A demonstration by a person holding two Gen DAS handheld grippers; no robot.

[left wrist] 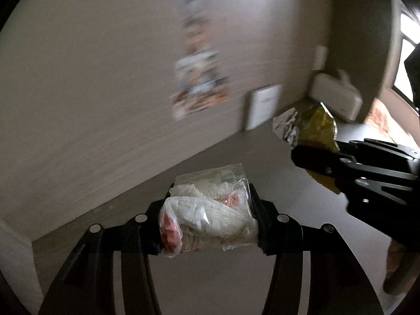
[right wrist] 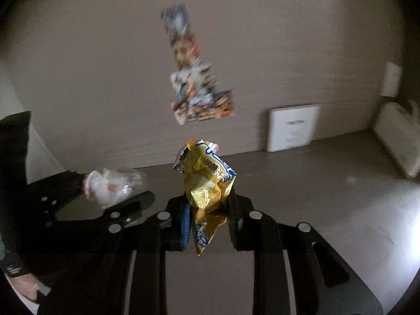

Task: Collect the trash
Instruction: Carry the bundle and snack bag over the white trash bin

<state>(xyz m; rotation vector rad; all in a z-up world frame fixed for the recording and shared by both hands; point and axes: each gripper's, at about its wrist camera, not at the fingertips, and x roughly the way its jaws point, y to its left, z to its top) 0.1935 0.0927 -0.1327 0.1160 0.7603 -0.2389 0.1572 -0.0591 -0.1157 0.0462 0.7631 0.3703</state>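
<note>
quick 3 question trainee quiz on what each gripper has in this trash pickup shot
1. True or false: the left gripper is empty.
2. What does the right gripper hold: A) a white box, B) a yellow snack wrapper, C) a poster?
3. Fill in: the clear bag holds crumpled white ____.

Key: 1 false, it is shut on the clear bag. 2 B. 3 tissue.
</note>
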